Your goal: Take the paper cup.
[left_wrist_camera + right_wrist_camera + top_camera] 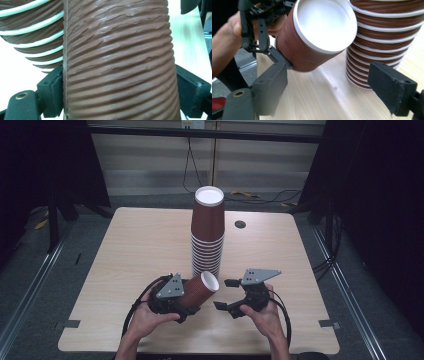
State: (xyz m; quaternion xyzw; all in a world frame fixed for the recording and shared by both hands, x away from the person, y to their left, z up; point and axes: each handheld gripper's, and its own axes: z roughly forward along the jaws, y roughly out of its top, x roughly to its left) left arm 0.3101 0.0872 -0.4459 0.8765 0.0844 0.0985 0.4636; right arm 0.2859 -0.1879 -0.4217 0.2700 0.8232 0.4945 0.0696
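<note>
The left gripper [187, 306] is clamped on a single brown ribbed paper cup [199, 290], its two black jaws pressing the cup's sides, as the left gripper view shows. The cup is tilted off the table, its white open mouth turned toward the right gripper [226, 294], whose jaws stand wide apart and hold nothing. That free cup hangs just in front of a tall stack of upturned cups [207, 232], which stands upright near the middle of the light wooden table [125, 250], between and beyond the two grippers. Dark curtains flank the table, cables trail over the grey floor behind, and a pale panelled wall closes the room.
</note>
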